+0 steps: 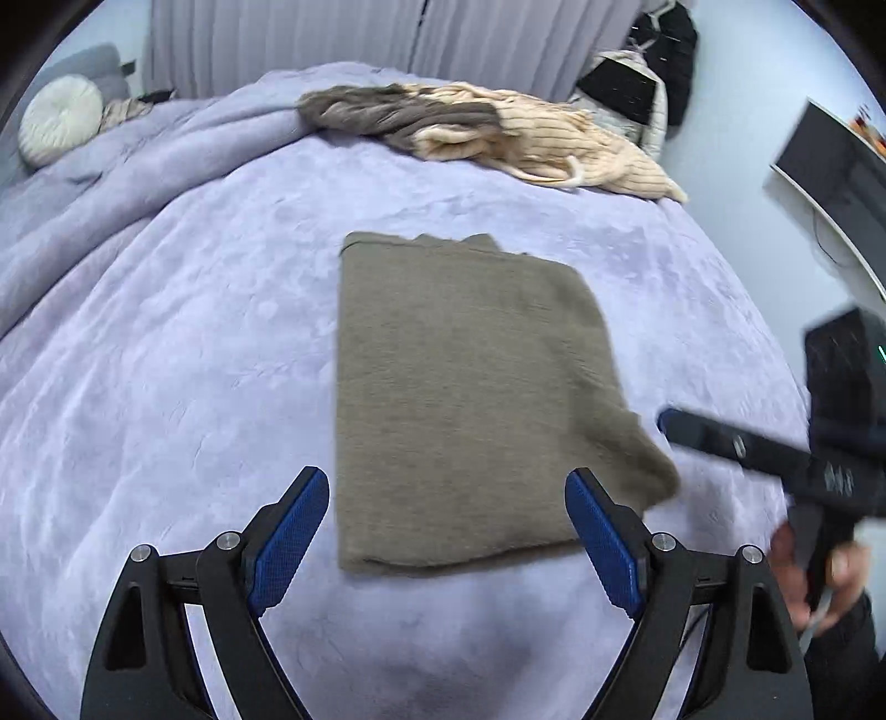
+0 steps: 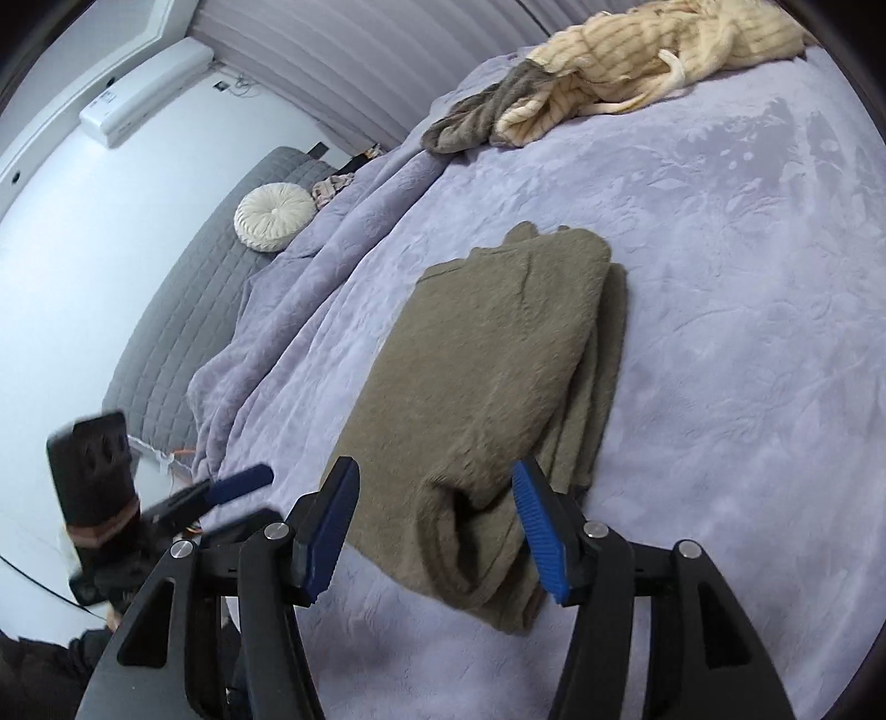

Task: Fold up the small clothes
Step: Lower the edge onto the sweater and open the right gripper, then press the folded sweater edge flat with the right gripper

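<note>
Folded garment: an olive-brown knitted piece (image 1: 465,399), folded into a rough rectangle of several layers, lying flat near the middle of the bed; its layered edges show along the right side in the right wrist view (image 2: 487,376).
Near corner of the garment: loosely rolled, with a small open fold, lying between the fingers of the right claw in the right wrist view; the pads do not press on it.
Bed: covered by a lilac plush blanket (image 1: 183,343) with an embossed pattern, bunched into ridges towards the far left.
Left claw (image 1: 446,509): jaws wide apart, hovering above the near edge of the garment and holding nothing; blue ribbed pads (image 1: 290,540) face each other.
Right claw (image 2: 437,515): jaws apart, empty, with the garment's near corner below and between the fingers; in the left wrist view it appears blurred at the right edge (image 1: 714,437), held by a hand (image 1: 825,576).
Unfolded clothes: a cream ribbed garment with dark stripes (image 1: 559,144) and a grey-brown one (image 1: 387,113) beside it, touching, heaped at the far edge of the bed, well apart from the folded piece.
Round cushion: off-white, pleated (image 2: 275,217), resting on a grey quilted surface (image 2: 183,310) beside the blanket.
Background: pale pleated curtains (image 1: 332,39) behind the bed.
</note>
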{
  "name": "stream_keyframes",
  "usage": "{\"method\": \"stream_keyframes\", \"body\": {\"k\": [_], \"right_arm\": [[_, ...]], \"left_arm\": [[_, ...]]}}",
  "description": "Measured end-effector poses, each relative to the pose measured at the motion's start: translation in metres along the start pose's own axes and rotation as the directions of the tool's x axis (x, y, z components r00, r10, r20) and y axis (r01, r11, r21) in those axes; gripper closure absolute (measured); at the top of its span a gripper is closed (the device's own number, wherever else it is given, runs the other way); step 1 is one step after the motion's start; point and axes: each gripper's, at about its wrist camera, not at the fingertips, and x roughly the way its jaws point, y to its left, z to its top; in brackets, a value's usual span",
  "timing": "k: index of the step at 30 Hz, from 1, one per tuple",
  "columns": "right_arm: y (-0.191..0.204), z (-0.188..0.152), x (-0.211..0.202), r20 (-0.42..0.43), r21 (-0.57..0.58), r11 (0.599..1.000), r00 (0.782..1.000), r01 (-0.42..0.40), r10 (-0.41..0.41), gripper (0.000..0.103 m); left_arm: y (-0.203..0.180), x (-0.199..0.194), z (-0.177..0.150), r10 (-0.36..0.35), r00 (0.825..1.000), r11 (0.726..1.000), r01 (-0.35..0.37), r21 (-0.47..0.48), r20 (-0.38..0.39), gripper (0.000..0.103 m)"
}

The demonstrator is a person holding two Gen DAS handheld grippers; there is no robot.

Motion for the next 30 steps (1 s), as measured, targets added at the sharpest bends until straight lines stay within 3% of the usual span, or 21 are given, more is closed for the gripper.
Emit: {"method": "stream_keyframes", "body": {"k": [1,3,4,6,8,10,14,18,19,20,21,23,25,27,29,30], "right_arm": [[0.006,-0.005,0.004,-0.005,-0.020,1.000,1.000,0.020,-0.021,0.042],[0.011,-0.016,0.019,-0.054,-0.056,0.996,0.996,0.065,-0.068,0.086],[0.007,-0.022,0.025,-0.080,-0.033,0.996,0.993,0.088,-0.090,0.094],[-0.008,-0.035,0.022,-0.065,0.034,0.992,0.990,0.126,-0.123,0.095],[-0.033,-0.050,0.016,-0.050,0.161,0.982,0.995,0.098,-0.091,0.095],[-0.046,-0.062,0.014,-0.046,0.216,0.974,0.997,0.071,-0.062,0.095],[-0.033,-0.051,-0.003,-0.011,0.192,0.979,0.997,0.075,-0.074,0.089],[0.001,-0.024,-0.033,0.098,0.070,0.994,0.991,0.088,-0.095,0.085],[0.009,-0.017,-0.033,0.103,0.047,0.996,0.992,0.075,-0.079,0.070],[0.014,-0.011,-0.030,0.098,0.040,0.998,0.994,0.054,-0.058,0.045],[0.018,-0.006,-0.023,0.092,0.029,0.999,0.995,0.020,-0.023,0.034],[0.019,0.000,-0.006,0.072,0.015,1.000,0.997,-0.012,0.011,0.029],[-0.001,0.003,0.019,0.013,0.093,0.996,1.000,0.014,-0.015,0.030],[-0.031,-0.001,0.037,-0.033,0.213,0.977,0.999,0.016,-0.009,0.040],[-0.050,-0.003,0.038,-0.040,0.248,0.965,0.996,0.091,-0.084,0.088],[-0.056,-0.004,0.036,-0.032,0.276,0.958,0.997,0.075,-0.069,0.089]], "left_arm": [[0.003,0.007,0.001,0.010,1.000,1.000,-0.010,-0.007,-0.016,0.015],[0.005,0.024,0.002,0.022,0.998,1.000,-0.022,-0.001,-0.052,0.015],[0.012,0.033,0.003,0.036,0.996,0.999,-0.037,-0.013,-0.080,0.015],[0.018,0.047,-0.008,0.026,0.990,0.999,-0.032,-0.040,-0.137,0.015],[0.019,0.056,-0.016,0.033,0.986,0.999,-0.037,-0.025,-0.163,0.015],[0.015,0.060,-0.025,0.045,0.984,0.999,-0.045,-0.001,-0.174,0.015],[0.004,0.044,-0.024,0.042,0.991,0.999,-0.039,0.031,-0.126,0.015],[0.002,0.028,-0.009,0.028,0.998,0.999,-0.026,0.029,-0.061,0.015],[0.004,0.029,-0.005,0.017,0.998,1.000,-0.016,0.010,-0.061,0.015],[0.006,0.032,0.000,0.013,0.998,1.000,-0.013,-0.006,-0.068,0.015],[0.009,0.037,0.004,0.019,0.997,1.000,-0.021,-0.023,-0.077,0.015],[0.015,0.052,0.007,0.045,0.993,0.998,-0.050,-0.045,-0.109,0.015],[0.022,0.069,0.004,0.033,0.986,0.997,-0.045,-0.067,-0.164,0.015],[0.031,0.080,0.000,0.036,0.980,0.993,-0.057,-0.102,-0.197,0.000],[0.035,0.086,-0.005,0.007,0.976,0.993,-0.032,-0.112,-0.217,0.000],[0.036,0.085,-0.008,-0.006,0.976,0.993,-0.020,-0.119,-0.216,0.000]]}}
